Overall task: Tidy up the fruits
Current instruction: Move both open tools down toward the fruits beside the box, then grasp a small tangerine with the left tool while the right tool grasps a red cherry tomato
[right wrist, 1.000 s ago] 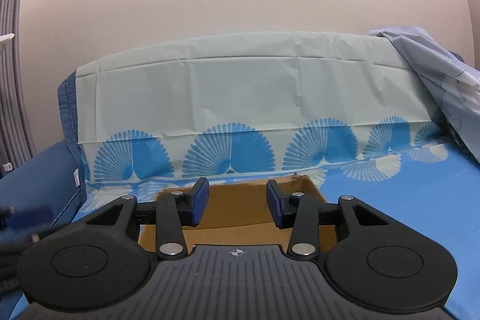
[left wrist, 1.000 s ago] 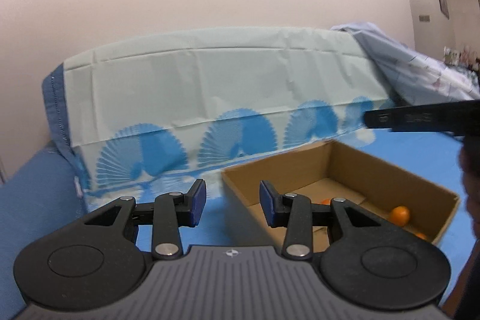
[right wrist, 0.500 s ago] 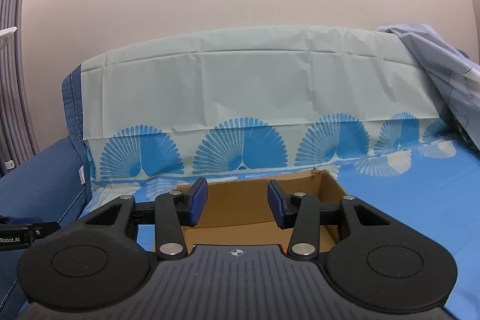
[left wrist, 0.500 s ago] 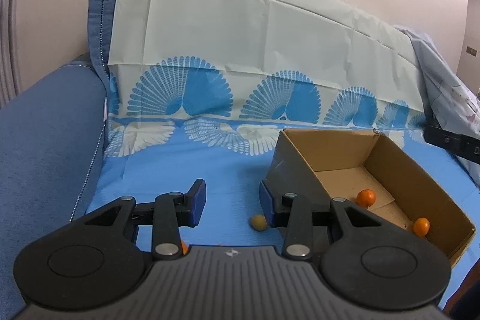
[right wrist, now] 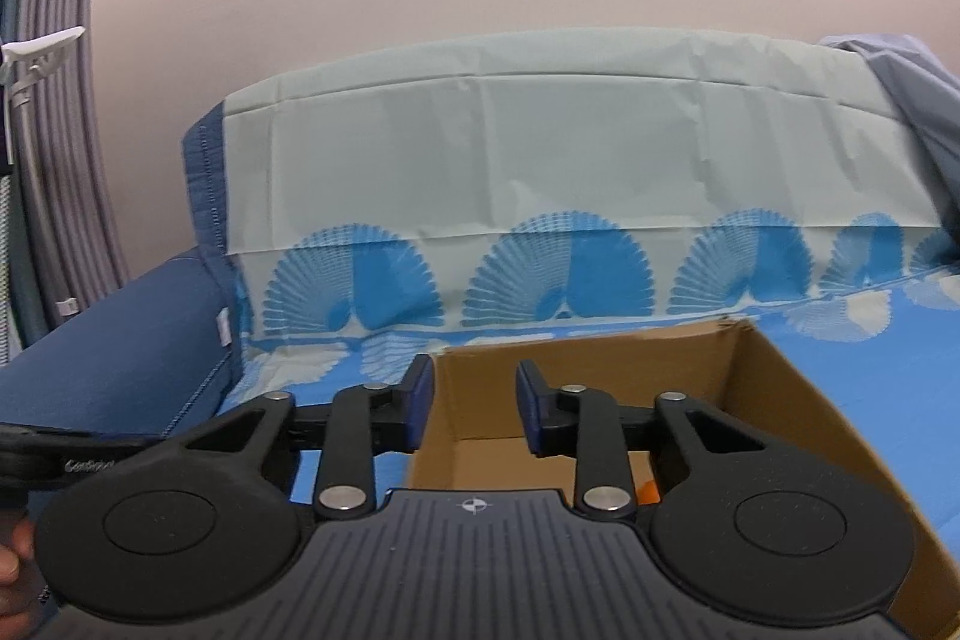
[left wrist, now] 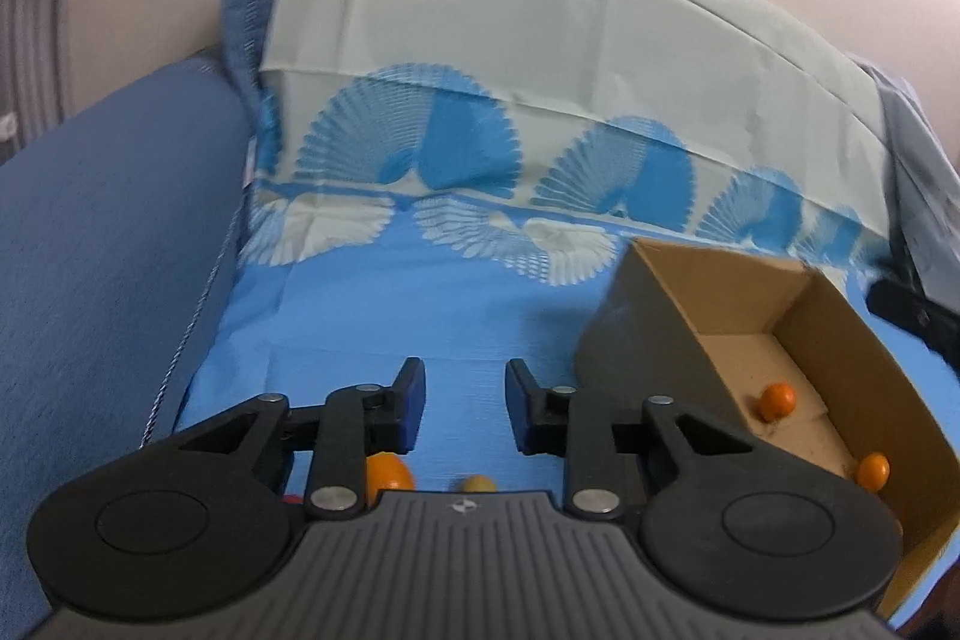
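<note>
Oranges (left wrist: 389,471) only beneath left tool (left wrist: 465,403)

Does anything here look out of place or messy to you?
Yes. Two fruits lie loose on the blue sheet outside the cardboard box: an orange and a small yellowish fruit, both half hidden under the left gripper. Two small oranges already sit inside the box.

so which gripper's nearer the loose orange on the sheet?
Left. The left gripper hangs open right above the loose orange. The right gripper, also open, is over the cardboard box.
</note>
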Action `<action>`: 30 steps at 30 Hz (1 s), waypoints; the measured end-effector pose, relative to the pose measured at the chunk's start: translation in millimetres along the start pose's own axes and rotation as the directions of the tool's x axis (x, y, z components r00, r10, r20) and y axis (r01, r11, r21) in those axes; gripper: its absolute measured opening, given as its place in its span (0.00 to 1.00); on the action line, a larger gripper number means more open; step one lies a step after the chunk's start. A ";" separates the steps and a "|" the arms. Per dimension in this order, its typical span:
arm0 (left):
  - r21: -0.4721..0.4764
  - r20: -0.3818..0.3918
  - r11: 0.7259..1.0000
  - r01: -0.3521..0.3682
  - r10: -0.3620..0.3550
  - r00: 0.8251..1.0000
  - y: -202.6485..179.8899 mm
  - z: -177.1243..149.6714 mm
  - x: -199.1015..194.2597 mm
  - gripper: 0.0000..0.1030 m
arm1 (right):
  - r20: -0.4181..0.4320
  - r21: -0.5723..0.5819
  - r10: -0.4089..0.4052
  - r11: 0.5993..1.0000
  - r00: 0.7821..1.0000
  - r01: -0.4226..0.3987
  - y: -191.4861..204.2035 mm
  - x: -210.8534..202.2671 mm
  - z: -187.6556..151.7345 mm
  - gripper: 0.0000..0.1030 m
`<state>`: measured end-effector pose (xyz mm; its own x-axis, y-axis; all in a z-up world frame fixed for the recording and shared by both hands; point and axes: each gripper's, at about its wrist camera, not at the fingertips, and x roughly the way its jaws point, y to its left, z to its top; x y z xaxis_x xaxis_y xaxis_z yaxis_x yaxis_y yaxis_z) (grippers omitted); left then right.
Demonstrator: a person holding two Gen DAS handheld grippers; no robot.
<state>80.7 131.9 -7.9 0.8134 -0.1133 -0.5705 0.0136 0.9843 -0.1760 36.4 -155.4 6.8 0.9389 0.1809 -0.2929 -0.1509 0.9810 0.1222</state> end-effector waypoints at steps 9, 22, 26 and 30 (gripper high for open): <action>-0.261 -0.100 0.962 -0.079 0.055 0.993 58.9 3.4 16.2 0.28 | -0.117 -0.131 0.185 0.971 0.976 -0.199 67.6 14.2 -24.1 0.27; -0.267 -0.236 0.959 -0.089 0.024 0.971 64.9 -6.7 47.6 0.30 | -0.440 -0.328 -0.051 0.939 0.896 -0.108 127.3 98.7 -89.8 0.43; -0.247 -0.270 0.965 -0.089 0.020 0.963 60.6 -8.8 57.2 0.32 | -0.465 -0.329 -0.077 0.940 0.882 -0.092 135.8 110.6 -102.4 0.43; -0.198 -0.294 0.975 -0.099 0.037 0.955 52.5 -10.2 66.6 0.37 | -0.493 -0.326 -0.127 0.944 0.861 -0.047 135.7 126.0 -112.3 0.46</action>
<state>129.7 174.6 -63.3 0.6062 -0.1112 -0.7875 -0.1825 0.9443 -0.2738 99.5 8.4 -120.1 0.6745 0.0656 -0.7353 -0.2880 0.9405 -0.1803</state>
